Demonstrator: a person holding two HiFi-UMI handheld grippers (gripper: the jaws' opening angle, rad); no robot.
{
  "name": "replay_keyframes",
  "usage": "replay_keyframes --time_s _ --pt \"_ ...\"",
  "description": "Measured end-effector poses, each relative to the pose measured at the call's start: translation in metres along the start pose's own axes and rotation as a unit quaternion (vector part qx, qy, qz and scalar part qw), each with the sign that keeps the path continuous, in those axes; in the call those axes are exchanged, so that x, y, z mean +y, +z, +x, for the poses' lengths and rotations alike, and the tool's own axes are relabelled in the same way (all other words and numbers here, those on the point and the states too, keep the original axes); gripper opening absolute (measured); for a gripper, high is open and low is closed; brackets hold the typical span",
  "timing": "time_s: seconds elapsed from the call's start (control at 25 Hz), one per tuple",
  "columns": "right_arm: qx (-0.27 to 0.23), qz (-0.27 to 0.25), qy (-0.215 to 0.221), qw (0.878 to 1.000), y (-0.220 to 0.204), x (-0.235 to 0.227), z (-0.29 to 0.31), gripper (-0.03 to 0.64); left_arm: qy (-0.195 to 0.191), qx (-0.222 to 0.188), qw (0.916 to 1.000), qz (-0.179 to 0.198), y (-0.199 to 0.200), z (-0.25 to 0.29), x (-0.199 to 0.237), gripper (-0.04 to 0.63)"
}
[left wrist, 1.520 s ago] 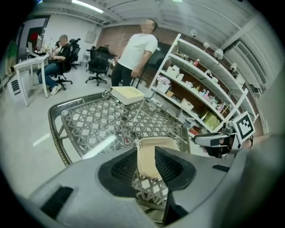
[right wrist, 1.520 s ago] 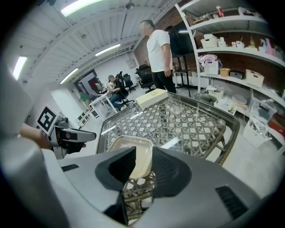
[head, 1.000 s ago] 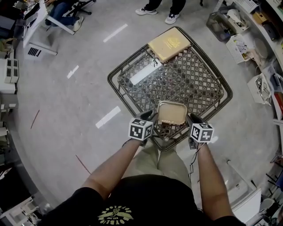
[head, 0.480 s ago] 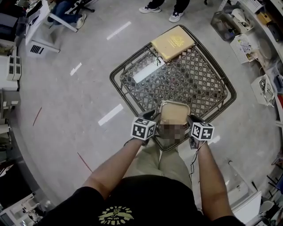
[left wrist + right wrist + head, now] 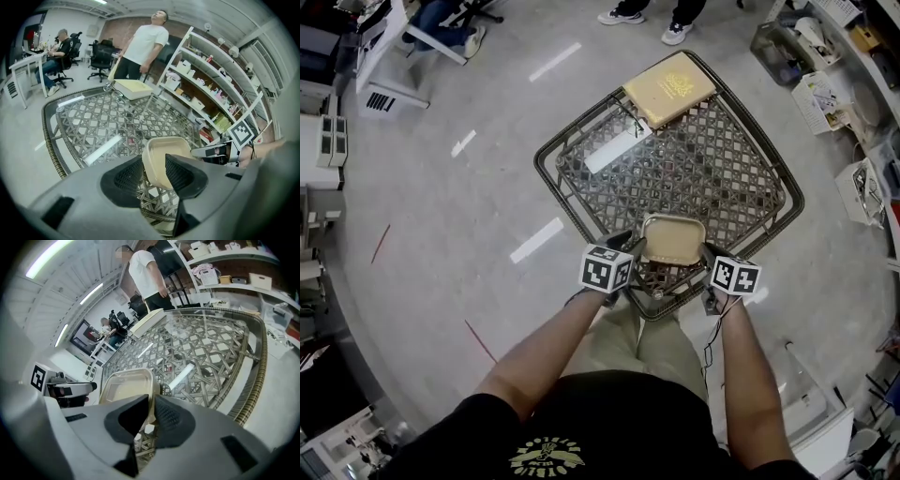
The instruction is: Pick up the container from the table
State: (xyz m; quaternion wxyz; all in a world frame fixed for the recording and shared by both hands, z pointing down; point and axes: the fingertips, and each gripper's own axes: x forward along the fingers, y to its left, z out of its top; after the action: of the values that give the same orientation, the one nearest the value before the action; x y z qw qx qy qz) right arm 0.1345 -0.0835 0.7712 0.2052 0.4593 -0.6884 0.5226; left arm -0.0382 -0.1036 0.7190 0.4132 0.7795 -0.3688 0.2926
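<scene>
A shallow tan container [image 5: 673, 238] with a clear lid sits at the near corner of a glass-topped wicker table [image 5: 551, 178]. My left gripper [image 5: 630, 251] is at its left side and my right gripper [image 5: 705, 255] at its right. In the left gripper view the container [image 5: 164, 152] has its rim between the pads of the left gripper [image 5: 152, 171]. These jaws have just been opening and stand wide. In the right gripper view the right gripper [image 5: 151, 413] is pinched narrowly on the rim of the container [image 5: 124, 387].
A flat tan box [image 5: 668, 87] lies on the table's far corner. A white strip [image 5: 617, 150] shows in the glass. A person's shoes [image 5: 678, 33] stand beyond the table. Cluttered shelves [image 5: 853, 112] line the right side, and desks and chairs [image 5: 384, 56] the far left.
Both grippers stay at the container's two sides. The right gripper's marker cube has tilted slightly. The container has not visibly moved on the table.
</scene>
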Motion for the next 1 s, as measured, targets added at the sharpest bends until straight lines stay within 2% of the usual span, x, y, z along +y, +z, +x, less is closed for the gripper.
replay_keyframes --time_s 0.56,0.84,0.92,1.0 --pt "-0.003 -0.009 -0.001 1.000 0.001 -0.003 0.000 0.040 -0.012 0.014 0.9998 -0.008 -0.005 0.015 -0.007 0.137" --pt "0.001 -0.019 -0.003 1.000 0.001 -0.006 -0.001 0.040 -0.022 0.017 0.9991 -0.033 -0.008 0.021 -0.007 0.135" --pt "-0.001 -0.019 -0.001 1.000 0.001 -0.006 -0.001 0.040 -0.022 0.026 0.9985 -0.043 -0.010 0.023 -0.006 0.119" --pt "-0.001 -0.019 -0.001 1.000 0.002 -0.006 -0.001 0.040 -0.018 0.031 0.9982 -0.048 -0.010 0.022 -0.005 0.067"
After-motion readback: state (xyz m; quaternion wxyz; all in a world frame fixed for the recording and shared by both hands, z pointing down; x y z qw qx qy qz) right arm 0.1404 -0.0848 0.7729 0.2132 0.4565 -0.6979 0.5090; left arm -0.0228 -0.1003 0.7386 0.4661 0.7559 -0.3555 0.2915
